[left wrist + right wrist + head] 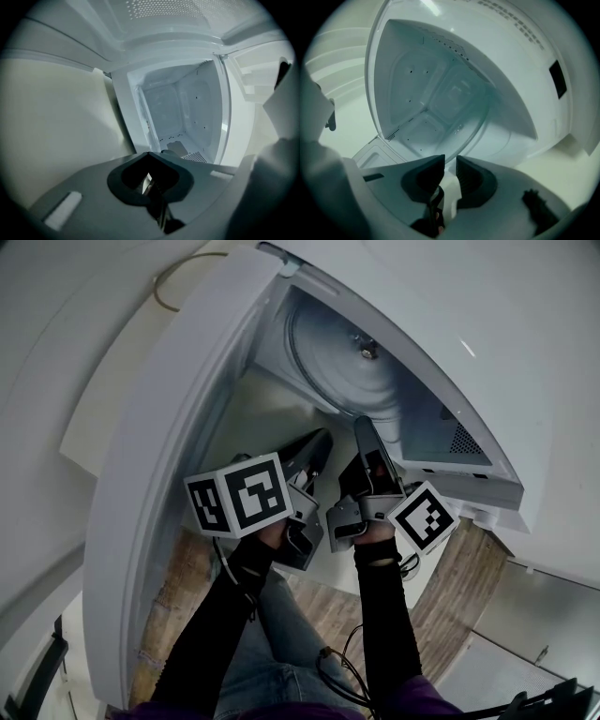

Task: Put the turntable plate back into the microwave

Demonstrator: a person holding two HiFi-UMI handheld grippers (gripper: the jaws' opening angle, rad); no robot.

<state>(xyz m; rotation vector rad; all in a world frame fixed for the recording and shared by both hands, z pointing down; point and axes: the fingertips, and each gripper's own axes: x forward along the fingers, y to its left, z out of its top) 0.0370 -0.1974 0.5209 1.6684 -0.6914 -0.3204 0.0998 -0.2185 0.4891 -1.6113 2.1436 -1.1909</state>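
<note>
The plate is pinched by its rim in the jaws of the right gripper at the open microwave; the jaws of the left gripper are pressed together.

The microwave is white inside and out, with a dotted, perforated patch on one wall. The turntable plate is clear, greyish glass. The left gripper and right gripper have dark grey jaws and white cubes bearing black square markers. The sleeves are black, and the floor is brown wood grain.

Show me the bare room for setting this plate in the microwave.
Free: inside the microwave, bare from wall to wall. Crowded: its doorway, where the plate held by the right gripper and the shut left gripper sit close.
</note>
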